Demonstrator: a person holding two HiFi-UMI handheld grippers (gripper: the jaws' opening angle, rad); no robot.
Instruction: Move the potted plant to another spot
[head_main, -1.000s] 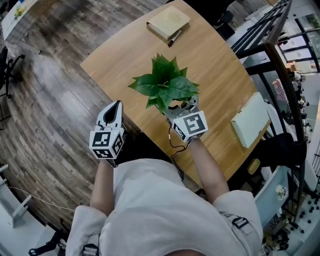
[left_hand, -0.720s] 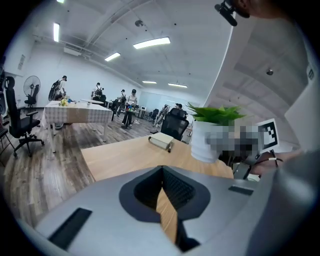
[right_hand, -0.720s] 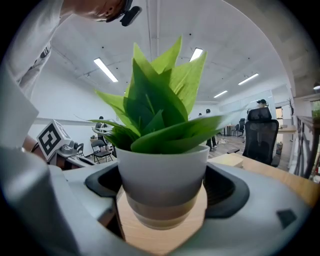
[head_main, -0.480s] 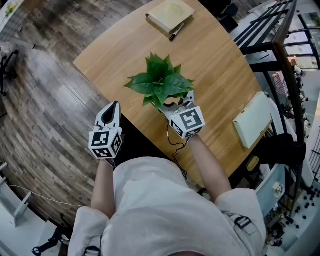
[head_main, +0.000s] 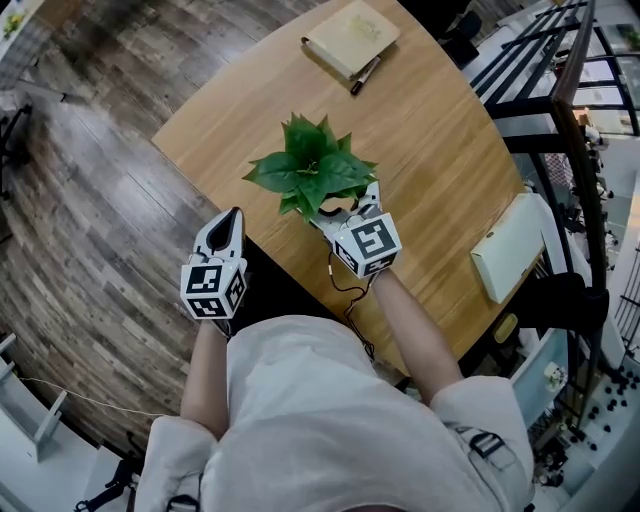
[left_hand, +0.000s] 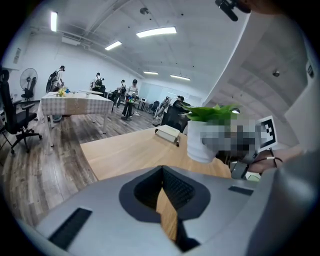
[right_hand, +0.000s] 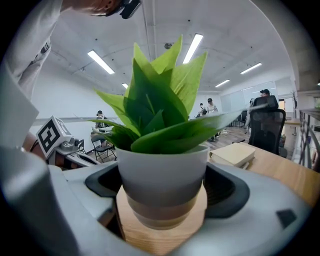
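The potted plant (head_main: 312, 170) has broad green leaves and a white pot (right_hand: 162, 180). It is over the near-left part of the wooden table (head_main: 430, 120). My right gripper (head_main: 338, 207) is shut on the pot, with a jaw pressed to each side in the right gripper view (right_hand: 162, 202). I cannot tell whether the pot's base touches the wood. My left gripper (head_main: 228, 222) is shut and holds nothing, off the table's near-left edge. From the left gripper view (left_hand: 162, 200) the pot (left_hand: 199, 142) shows ahead to the right.
A tan book (head_main: 352, 35) with a pen (head_main: 363, 75) beside it lies at the table's far end. A pale flat box (head_main: 510, 245) sits at the right edge. Black railings (head_main: 560, 70) stand to the right, and wood floor (head_main: 90, 190) lies to the left.
The right gripper and the plant it holds have shifted a little left across the table, away from the box at the right. The left gripper has stayed put.
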